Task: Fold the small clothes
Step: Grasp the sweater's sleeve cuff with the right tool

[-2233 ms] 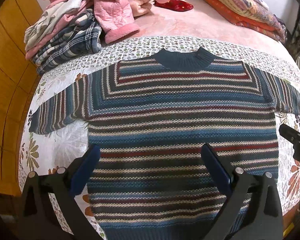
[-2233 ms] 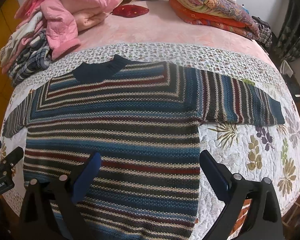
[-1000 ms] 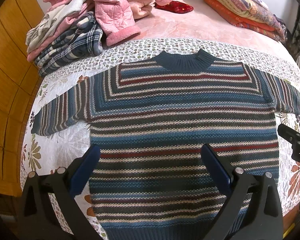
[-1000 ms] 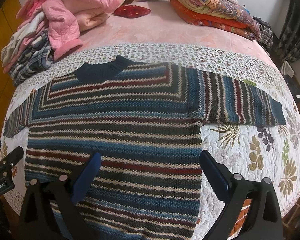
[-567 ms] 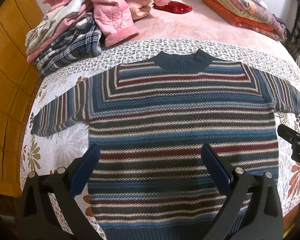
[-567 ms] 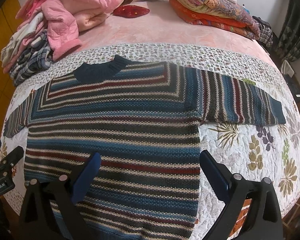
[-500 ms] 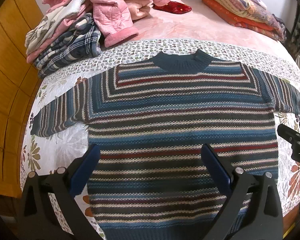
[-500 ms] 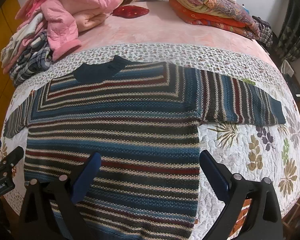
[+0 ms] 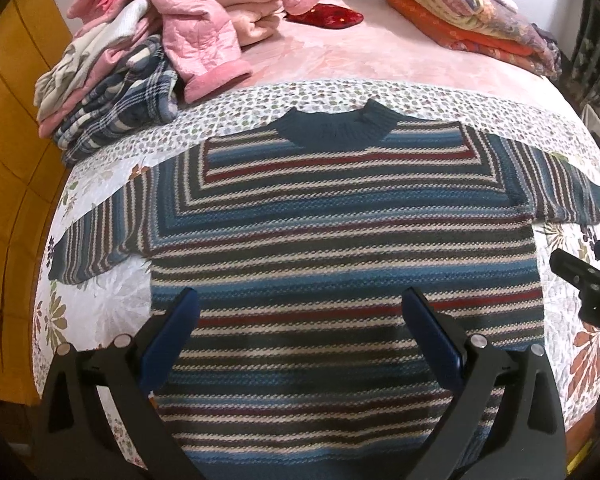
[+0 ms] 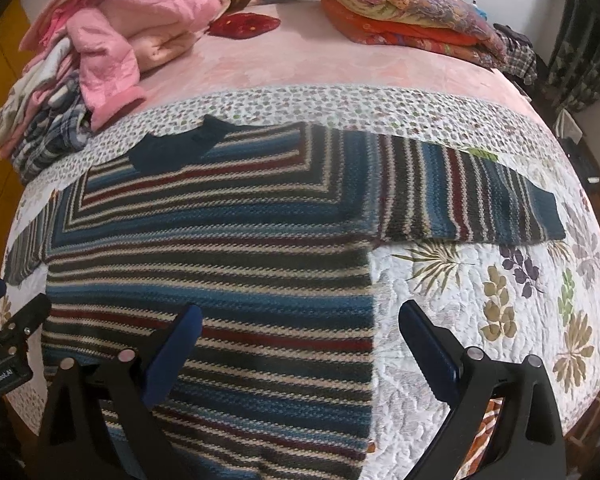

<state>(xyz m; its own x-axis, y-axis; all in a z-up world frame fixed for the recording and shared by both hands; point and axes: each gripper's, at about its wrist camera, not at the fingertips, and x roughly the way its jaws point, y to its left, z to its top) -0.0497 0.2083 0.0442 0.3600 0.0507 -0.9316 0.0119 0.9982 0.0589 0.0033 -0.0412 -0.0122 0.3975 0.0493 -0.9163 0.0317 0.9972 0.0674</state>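
Because the striped sweater (image 9: 340, 248) lies flat and face-up on the floral quilt (image 9: 100, 304), collar at 12 o'clock and both sleeves spread out sideways, it looks prepared for a first fold that is not yet begun.

Left wrist view: the left gripper (image 9: 302, 320) hovers over the lower body of the sweater, jaws spread wide, nothing between them. The left sleeve (image 9: 100, 244) runs out toward 9 o'clock, the right sleeve toward 3 o'clock. Part of the right gripper shows at the 3 o'clock edge, just beside the sweater's side seam. A heap of pink and plaid clothes (image 9: 148, 64) sits at 10–11 o'clock, well apart from the sweater; probably the unfolded stock. Folded blankets (image 9: 472, 12) sit at 1 o'clock.

Right wrist view: the right gripper (image 10: 300, 328) is likewise fully open and empty, straddling the sweater's right side edge, one finger over knit, the other over bare quilt. The right sleeve (image 10: 472, 204) extends toward 2 o'clock, lying flat, cuff clear of the body. The left gripper is partly in view at 8–9 o'clock by the opposite edge.

Judgement: spreading the garment flat with sleeves out gives clean fold lines; each gripper is stationed near its own side, so the likely next step is taking a sleeve or side edge and bringing it inward. The thick knit may sag or drag if pinched at only one point.
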